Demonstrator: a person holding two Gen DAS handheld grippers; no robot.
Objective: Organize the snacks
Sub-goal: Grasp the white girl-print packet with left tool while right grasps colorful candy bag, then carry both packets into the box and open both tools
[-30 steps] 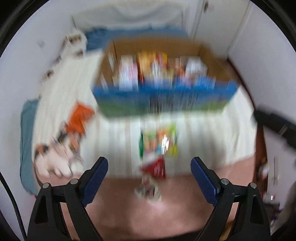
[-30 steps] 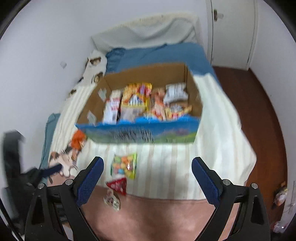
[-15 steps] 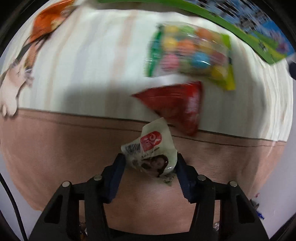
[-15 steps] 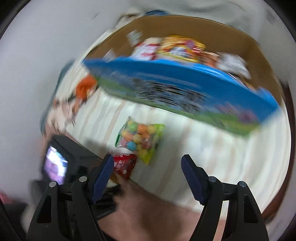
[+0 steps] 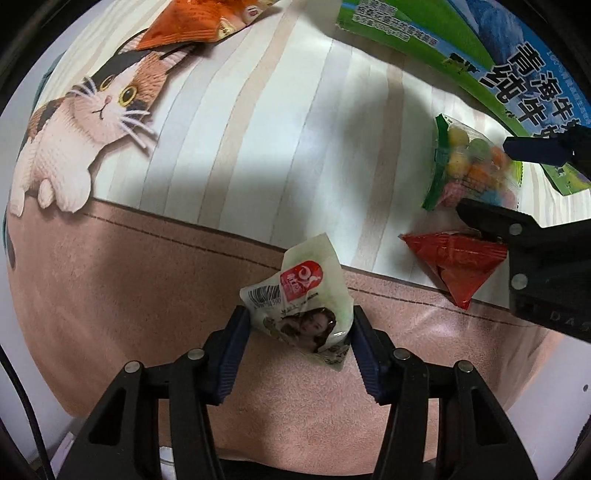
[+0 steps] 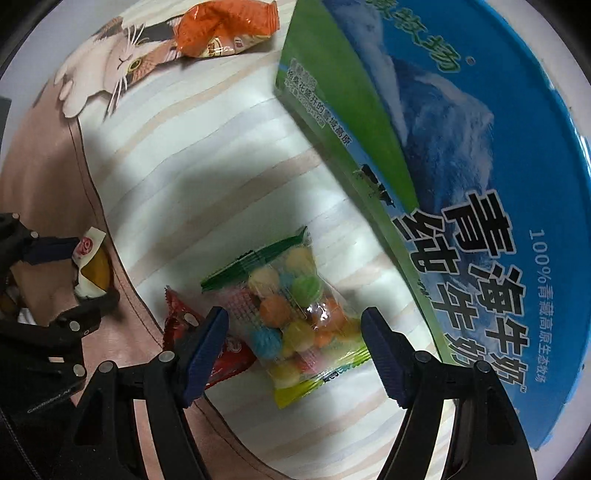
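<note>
My left gripper [image 5: 298, 328] is shut on a small white snack packet [image 5: 301, 300] with a red label, low over the pink edge of the bed cover; it also shows in the right wrist view [image 6: 88, 266]. My right gripper [image 6: 295, 332] is open, its jaws either side of a clear bag of coloured candy balls [image 6: 291, 314], which also shows in the left wrist view [image 5: 472, 166]. A red triangular packet [image 5: 452, 260] lies next to it [image 6: 218, 354]. The blue and green snack box [image 6: 461, 166] stands just beyond.
An orange snack packet [image 5: 192, 26] lies on the cat print [image 5: 85, 110] of the striped cover, far left; it also shows in the right wrist view [image 6: 225, 29]. The bed's pink edge [image 5: 110, 288] drops off in front of me.
Both grippers dropped from high above the bed to the loose snacks. The left one shut on the white packet. The right one came down around the candy bag.
</note>
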